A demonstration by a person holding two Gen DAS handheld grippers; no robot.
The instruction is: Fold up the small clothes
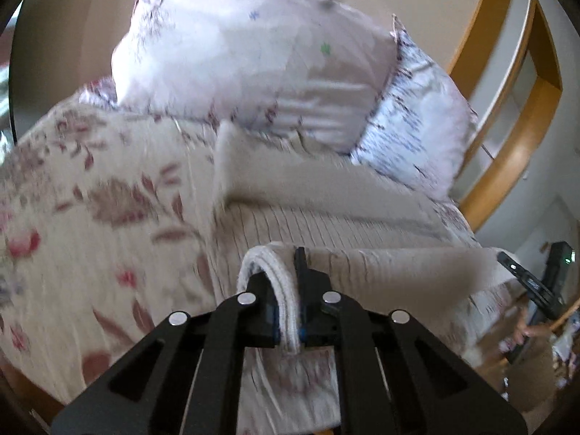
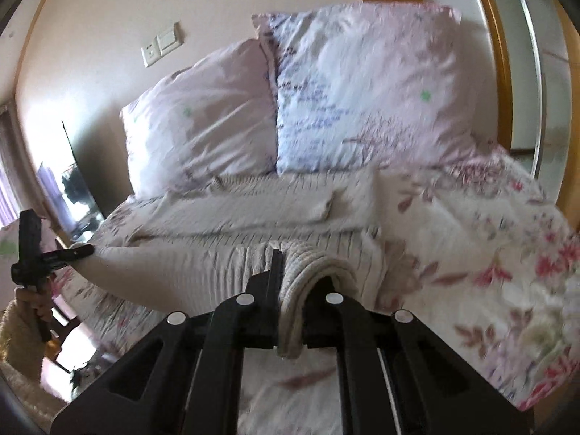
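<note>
The left tool (image 1: 290, 311) is squeezed tight on the thick knitted edge of a cream sweater (image 1: 326, 217). The right tool (image 2: 290, 311) pinches another bit of the same ribbed edge just as tight. The sweater (image 2: 235, 217) lies spread on the bed, and its near edge is lifted up off the bed cover between the two tools.

The left view shows the right tool (image 1: 525, 279) far off at the right side, with a hand (image 1: 533, 330) under it. It also shows a wooden door frame (image 1: 507, 152) curving down the right side. The pillows look tipped in this view, and one pillow (image 1: 235, 54) fills the top.

The right view shows the left tool (image 2: 85, 251) at the left side, pinching the sweater's edge, with a hand (image 2: 32, 304) and a fuzzy cream sleeve (image 2: 21, 362) below it. Only this view shows the light switch (image 2: 163, 45) on the wall and a dark screen (image 2: 83, 181) beside the bed. Here the two pillows stand side by side, the pale pink one (image 2: 203, 123) on the left and the one with blue marks (image 2: 362, 101) on the right.

The bed cover (image 2: 471, 272) is cream with pink and brown flowers and leaves. The wall (image 2: 217, 0) behind the pillows is plain and light. Both pictures are a bit blurry
</note>
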